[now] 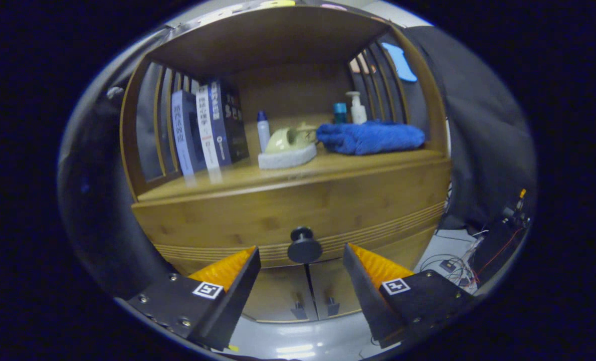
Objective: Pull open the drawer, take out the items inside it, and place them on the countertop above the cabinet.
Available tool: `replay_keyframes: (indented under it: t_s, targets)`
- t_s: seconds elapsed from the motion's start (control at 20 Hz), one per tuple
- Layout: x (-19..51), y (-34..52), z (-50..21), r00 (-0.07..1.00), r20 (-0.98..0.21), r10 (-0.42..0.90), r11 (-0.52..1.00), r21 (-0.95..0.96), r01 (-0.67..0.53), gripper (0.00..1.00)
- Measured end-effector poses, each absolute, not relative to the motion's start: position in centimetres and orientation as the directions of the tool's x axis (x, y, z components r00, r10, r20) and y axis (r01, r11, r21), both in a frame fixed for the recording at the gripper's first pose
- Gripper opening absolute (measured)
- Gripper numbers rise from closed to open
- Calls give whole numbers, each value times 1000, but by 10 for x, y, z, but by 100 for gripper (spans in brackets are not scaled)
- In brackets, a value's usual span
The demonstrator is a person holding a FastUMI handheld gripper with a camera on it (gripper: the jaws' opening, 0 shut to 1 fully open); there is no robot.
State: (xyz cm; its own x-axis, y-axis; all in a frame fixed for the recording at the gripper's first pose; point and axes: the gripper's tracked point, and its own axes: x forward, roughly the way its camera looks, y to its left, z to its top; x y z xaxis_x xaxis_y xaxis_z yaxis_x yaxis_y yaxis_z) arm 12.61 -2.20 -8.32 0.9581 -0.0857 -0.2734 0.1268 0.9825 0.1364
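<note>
The hand-held gripper is wide open and holds nothing — the round knob of the shut drawer sits just ahead, between its fingers.

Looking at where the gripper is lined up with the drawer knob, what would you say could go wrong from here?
1. The open gripper flanks the round black drawer knob without touching it; closing off-centre might let it slip off the knob.
2. The wooden countertop already holds upright books, a pale green iron and a folded blue towel, so placing room looks tight.
3. A jerky pull might topple the small bottles.
</note>
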Motion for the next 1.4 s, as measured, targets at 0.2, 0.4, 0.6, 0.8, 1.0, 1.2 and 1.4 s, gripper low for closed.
replay_keyframes:
  t_s: [0.2, 0.4, 0.6, 0.8, 1.0, 1.2, 1.4]
  targets:
    - [95, -28, -25, 972, -213, -96, 986, 113, 123, 99]
    - [66, -23, 37, 985, -151, -85, 992, 80, 98, 99]
    - [32, -11, 99, 998, -48, -29, 994, 101, 34, 99]
    - [-3, -7, 133, 1000, 24, 14, 992, 126, -16, 99]
    - [-35, -28, 130, 999, 24, -26, 995, 99, 23, 99]
    - [-54, -48, 100, 998, 13, -56, 994, 93, 55, 99]
    - [-53, -57, 65, 997, -46, -63, 990, 124, 68, 99]
